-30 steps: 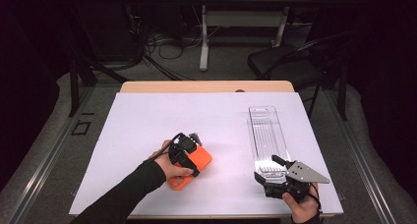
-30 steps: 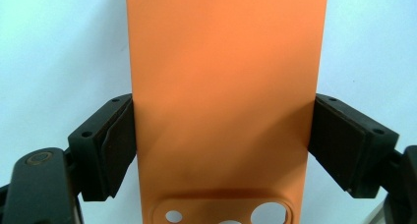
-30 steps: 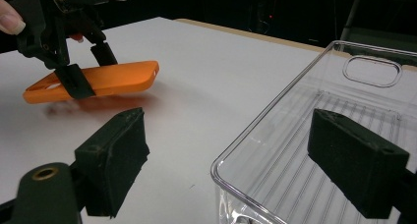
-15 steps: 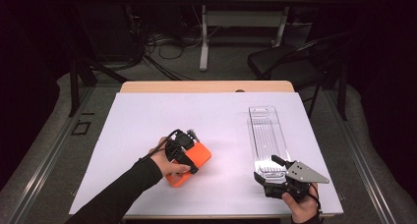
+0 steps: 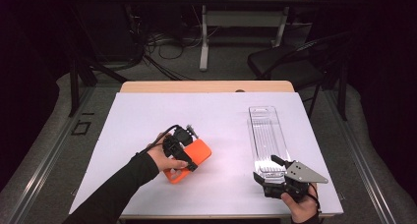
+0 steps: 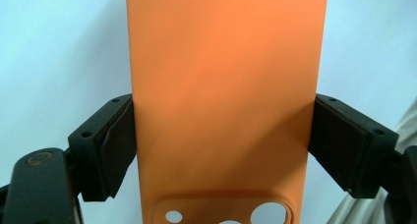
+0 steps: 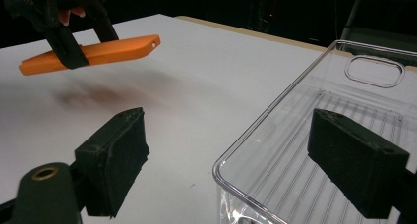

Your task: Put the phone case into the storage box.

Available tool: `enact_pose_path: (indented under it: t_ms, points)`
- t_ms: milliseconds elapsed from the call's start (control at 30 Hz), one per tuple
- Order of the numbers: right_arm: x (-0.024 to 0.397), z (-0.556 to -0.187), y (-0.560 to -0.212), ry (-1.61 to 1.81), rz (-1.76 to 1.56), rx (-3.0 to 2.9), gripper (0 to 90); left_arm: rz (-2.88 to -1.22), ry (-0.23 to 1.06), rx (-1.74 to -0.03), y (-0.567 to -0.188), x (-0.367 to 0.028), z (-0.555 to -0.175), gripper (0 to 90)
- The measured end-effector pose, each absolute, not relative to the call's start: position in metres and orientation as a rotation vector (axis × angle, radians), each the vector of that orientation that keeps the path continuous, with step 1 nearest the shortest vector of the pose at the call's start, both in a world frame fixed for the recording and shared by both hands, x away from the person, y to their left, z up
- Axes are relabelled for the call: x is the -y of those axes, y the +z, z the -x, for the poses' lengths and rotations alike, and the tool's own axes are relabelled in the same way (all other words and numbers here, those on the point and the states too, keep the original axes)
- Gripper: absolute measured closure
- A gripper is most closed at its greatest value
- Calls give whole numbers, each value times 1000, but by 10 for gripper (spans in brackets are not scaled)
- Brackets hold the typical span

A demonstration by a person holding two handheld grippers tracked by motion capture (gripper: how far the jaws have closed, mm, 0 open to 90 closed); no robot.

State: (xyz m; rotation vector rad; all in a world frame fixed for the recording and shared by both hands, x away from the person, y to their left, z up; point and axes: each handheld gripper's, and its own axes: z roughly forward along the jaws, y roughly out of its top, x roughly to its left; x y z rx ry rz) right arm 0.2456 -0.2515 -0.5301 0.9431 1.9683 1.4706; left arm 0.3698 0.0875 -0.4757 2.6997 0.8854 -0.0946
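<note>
left gripper (image 5: 189,155) clamped across orange phone case (image 5: 192,161), held clear above bench (image 5: 226,121). right gripper (image 5: 273,175) jaws apart at near end of clear tray (image 5: 265,135).

One orange phone case (image 5: 189,160), one clear tray (image 5: 268,138), two grippers: left gripper (image 5: 178,146), right gripper (image 5: 275,177).

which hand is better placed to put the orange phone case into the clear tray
Left. The left gripper already clamps the orange phone case and holds it above the table. The right gripper sits at the clear tray's near end, jaws open astride its corner.
</note>
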Motion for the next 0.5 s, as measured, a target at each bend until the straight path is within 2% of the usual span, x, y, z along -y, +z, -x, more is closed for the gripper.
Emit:
enact_pose_path:
  t_ms: [300,500]
  points:
    - [247,-248,-527,1441,-953,-1968,142,-2739,-140,-833,-460,-87,-378,166]
    - [241,-249,-520,1417,-927,-1981,142,-2782,-123,-799,-451,-82,-381,166]
